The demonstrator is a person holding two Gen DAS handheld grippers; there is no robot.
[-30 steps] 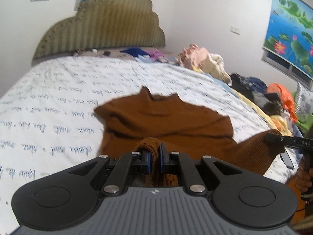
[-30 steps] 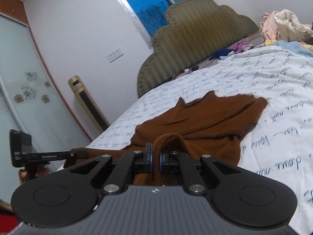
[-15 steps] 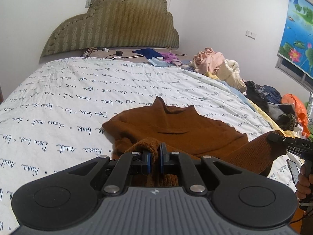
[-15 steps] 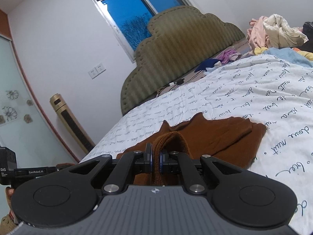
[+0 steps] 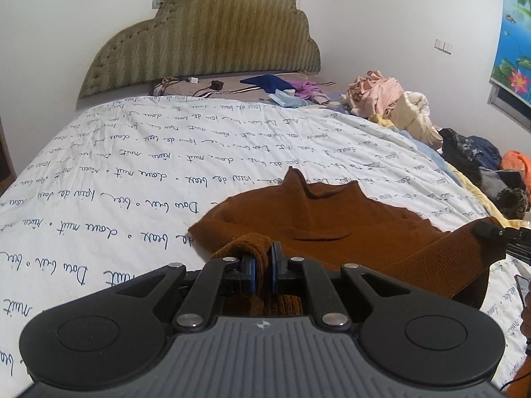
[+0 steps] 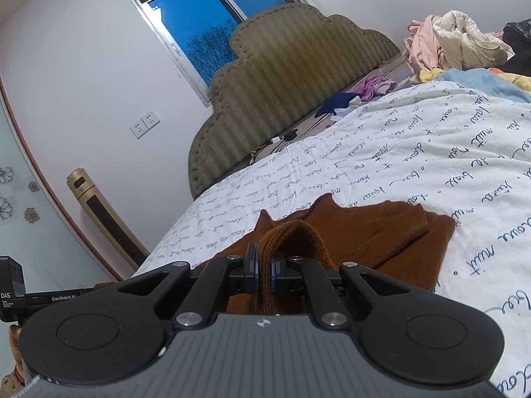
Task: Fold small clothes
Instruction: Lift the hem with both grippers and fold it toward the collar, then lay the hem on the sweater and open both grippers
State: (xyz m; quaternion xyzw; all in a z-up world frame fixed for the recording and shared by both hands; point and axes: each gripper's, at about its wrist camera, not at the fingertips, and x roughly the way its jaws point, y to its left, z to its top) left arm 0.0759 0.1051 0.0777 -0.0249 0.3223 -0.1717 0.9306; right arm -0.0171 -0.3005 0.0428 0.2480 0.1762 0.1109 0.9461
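Currently, item one: your left gripper [image 5: 262,273] is clamped on a ribbed edge of the brown sweater [image 5: 318,219]. Item two: your right gripper [image 6: 264,273] pinches another edge. Its body lies on the bed [image 5: 132,172].

Bed [image 5: 99,179], white cover with blue script, is filling the frame. Brown sweater [image 5: 318,219] is lying lower centre. Clothes pile [image 5: 391,99] is sitting at right edge; blue and purple garments [image 5: 282,86] are lying upper centre by headboard.
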